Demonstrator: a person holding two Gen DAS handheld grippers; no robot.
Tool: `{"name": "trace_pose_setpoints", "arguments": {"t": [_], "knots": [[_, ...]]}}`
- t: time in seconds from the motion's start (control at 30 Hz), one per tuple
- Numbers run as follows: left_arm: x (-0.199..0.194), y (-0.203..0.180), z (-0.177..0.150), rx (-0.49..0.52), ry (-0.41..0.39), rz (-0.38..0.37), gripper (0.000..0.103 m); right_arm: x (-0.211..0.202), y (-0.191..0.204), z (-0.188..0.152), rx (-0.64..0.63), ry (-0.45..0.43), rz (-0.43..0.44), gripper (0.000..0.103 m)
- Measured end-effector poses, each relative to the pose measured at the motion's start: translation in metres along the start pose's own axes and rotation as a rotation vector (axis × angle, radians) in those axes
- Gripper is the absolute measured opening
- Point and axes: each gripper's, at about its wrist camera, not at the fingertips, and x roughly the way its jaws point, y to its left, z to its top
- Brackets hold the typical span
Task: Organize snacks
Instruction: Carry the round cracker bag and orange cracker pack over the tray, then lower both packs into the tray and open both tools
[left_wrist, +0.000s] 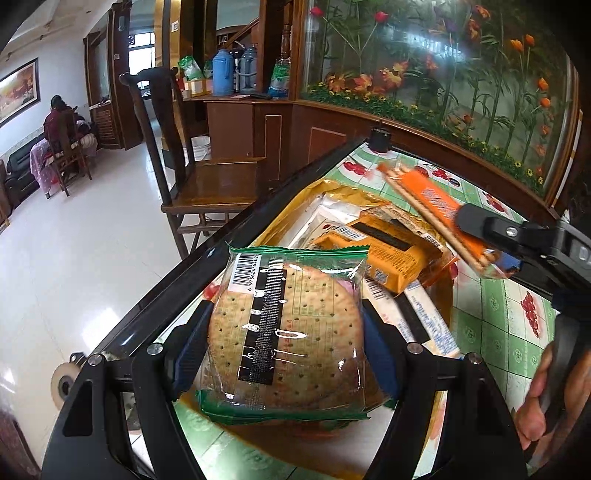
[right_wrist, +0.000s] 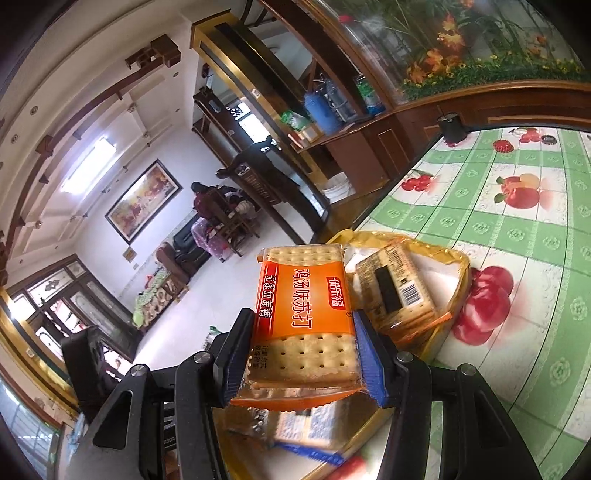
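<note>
While both hands are loaded, the sorting looks to be in its middle stretch rather than near its end. The left gripper (left_wrist: 286, 332) is clamped on a round cracker pack (left_wrist: 284, 332) in a clear wrapper with green ends, its blue pads pressing the pack from either side, and it holds the pack above the near end of the gold tray (left_wrist: 314, 192). The right gripper (right_wrist: 301, 363) is closed on an orange cracker pack (right_wrist: 304, 317), a flat rectangular sleeve with square crackers showing at both ends; in the left wrist view that same pack hangs in the air over the far right side of the tray, clear of everything below.

The tray sits on the table (right_wrist: 517, 206), which is covered by a green and white checked cloth printed with fruit, near the edge that faces the wooden chair (left_wrist: 207, 177). Already inside it lie a yellow cracker pack (left_wrist: 391, 254) turned barcode up, and under it some flat white packets (left_wrist: 424, 321) with blue print, all lying loosely and overlapping rather than in rows.

So a few snacks appear to be gathered in the tray, and two more are held over it, not yet set down. What is left, as far as can be judged, is to place both held packs and perhaps straighten the pile. No other loose snacks show on the visible cloth, though much of the table is out of sight.
</note>
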Motion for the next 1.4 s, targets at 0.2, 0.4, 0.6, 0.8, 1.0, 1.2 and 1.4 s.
{"name": "trace_pose_setpoints", "arguments": {"t": [0.2,0.4,0.6,0.8,1.0,1.2,1.4], "knots": [[0.006,-0.017,0.005,0.042,-0.006,0.006,0.076,0.013,0.0,0.008,-0.044,0.002,-0.06,0.054],[0.014,-0.02,0.009,0.057,0.001,0.022,0.076,0.026,0.004,0.015,-0.11,0.01,-0.128,0.054],[0.017,-0.02,0.011,0.062,0.004,0.035,0.076,0.045,0.004,0.013,-0.152,0.047,-0.172,0.054],[0.02,-0.021,0.013,0.056,0.007,0.037,0.076,0.053,0.007,0.012,-0.19,0.06,-0.206,0.055],[0.026,-0.017,0.017,0.039,0.019,0.033,0.077,0.059,0.007,0.015,-0.206,0.072,-0.227,0.055],[0.026,-0.016,0.019,0.038,0.027,0.032,0.077,0.064,0.009,0.015,-0.211,0.1,-0.216,0.056],[0.024,-0.017,0.02,0.038,0.04,0.03,0.077,0.064,0.008,0.015,-0.2,0.098,-0.212,0.058]]}}
